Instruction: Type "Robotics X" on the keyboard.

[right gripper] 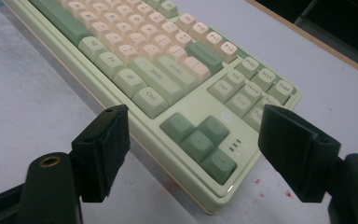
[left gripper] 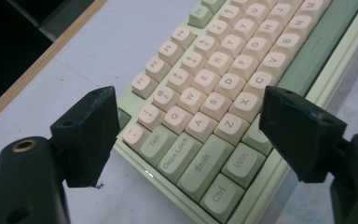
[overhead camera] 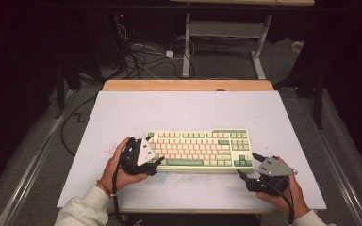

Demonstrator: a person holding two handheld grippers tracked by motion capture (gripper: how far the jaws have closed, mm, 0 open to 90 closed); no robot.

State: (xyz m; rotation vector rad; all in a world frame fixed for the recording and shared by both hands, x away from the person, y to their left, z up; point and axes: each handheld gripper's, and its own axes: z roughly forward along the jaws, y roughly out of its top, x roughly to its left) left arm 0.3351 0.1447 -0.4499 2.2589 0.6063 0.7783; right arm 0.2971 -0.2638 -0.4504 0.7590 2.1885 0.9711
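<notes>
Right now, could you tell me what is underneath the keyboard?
The keyboard lies flat on the white table, with small red specks beside its corner. Whatever is directly beneath it is covered by its body.

High view above the near edge, looking forward and down over the bench (overhead camera: 122, 113), left gripper view close over the keyboard (left gripper: 223, 79) left end, right gripper view close at its right corner, keyboard shared by all
</notes>
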